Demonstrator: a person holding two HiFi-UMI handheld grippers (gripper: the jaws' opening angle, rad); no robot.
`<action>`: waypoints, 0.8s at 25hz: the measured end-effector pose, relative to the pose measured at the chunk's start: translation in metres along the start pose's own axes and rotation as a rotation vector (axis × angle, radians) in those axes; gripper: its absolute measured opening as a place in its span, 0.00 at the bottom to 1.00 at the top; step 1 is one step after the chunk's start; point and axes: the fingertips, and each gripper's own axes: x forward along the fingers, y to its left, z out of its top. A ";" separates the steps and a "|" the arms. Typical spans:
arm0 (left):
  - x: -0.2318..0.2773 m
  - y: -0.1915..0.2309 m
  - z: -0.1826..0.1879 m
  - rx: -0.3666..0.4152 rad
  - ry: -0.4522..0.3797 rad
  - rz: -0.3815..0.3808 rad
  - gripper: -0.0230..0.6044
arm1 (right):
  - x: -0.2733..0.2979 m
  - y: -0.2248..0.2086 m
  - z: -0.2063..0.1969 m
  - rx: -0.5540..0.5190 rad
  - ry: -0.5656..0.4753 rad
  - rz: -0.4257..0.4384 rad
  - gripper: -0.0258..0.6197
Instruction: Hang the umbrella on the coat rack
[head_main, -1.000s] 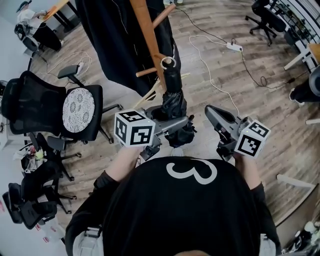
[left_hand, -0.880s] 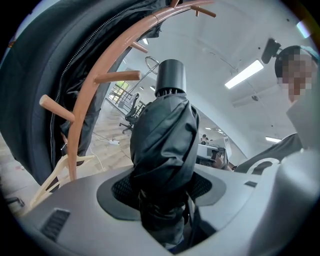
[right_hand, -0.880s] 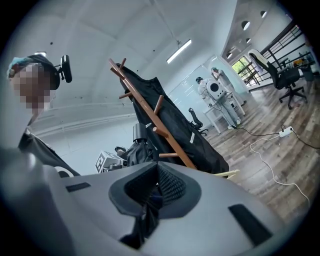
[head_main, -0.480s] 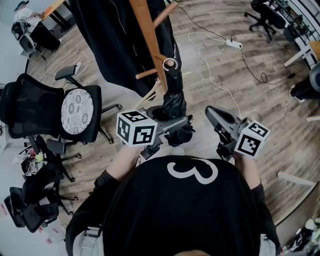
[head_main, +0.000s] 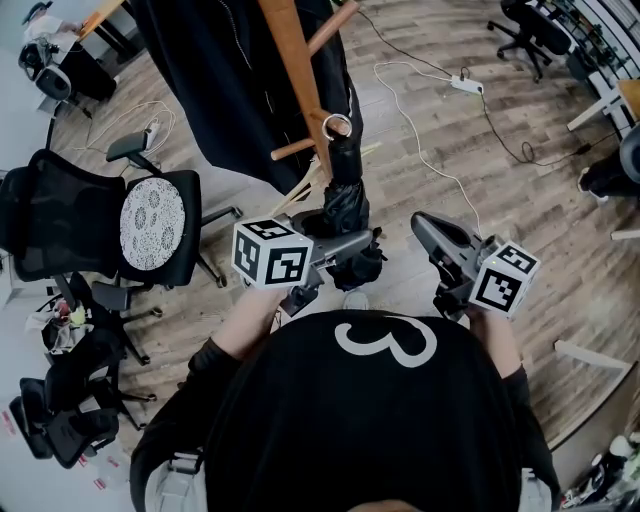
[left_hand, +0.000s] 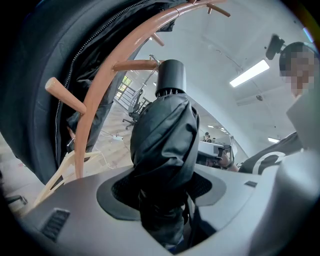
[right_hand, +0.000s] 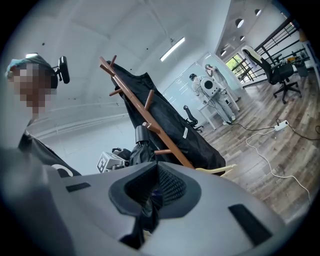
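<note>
Left gripper (head_main: 352, 250): jaws clamped wide around the bunched canopy of the folded black umbrella (left_hand: 165, 142), which fills the gap pad to pad. Umbrella stands near upright, handle (left_hand: 171, 77) on top, carried close in front of the person's chest.

Right gripper (head_main: 420, 226): off to the side, well apart from the umbrella, jaw tips pressed together. A dark scrap shows in the slit low down in the right gripper view, but what it is cannot be told. No hold on anything identifiable.

Coat rack (head_main: 297, 75): slanted wooden pole with a black coat (head_main: 215, 90) draped over its far side. One short peg (left_hand: 134, 65) juts towards the handle. In the left gripper view its tip sits right at the handle top, where a thin strap loop shows. In the head view the loop (head_main: 337, 125) reads as a pale ring beside the pole. Whether the loop is already round the peg or only beside it cannot be told.

Step in hand, as judged: seating the loop on the peg, late in the task, with the umbrella's weight on the left gripper.

Next move likely calls for a small, careful lowering so the loop settles behind the peg tip. The jaws should part only once the strap takes the load, or the umbrella could drop to the floor.
</note>
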 end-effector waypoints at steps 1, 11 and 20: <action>0.000 0.003 0.000 -0.002 0.002 0.003 0.46 | 0.001 0.000 0.001 0.001 0.000 -0.001 0.08; -0.002 0.029 0.005 -0.011 0.009 0.032 0.46 | 0.012 -0.008 0.003 0.012 -0.002 -0.007 0.08; -0.002 0.056 0.005 -0.004 0.000 0.077 0.46 | 0.019 -0.016 0.003 0.020 0.003 -0.015 0.08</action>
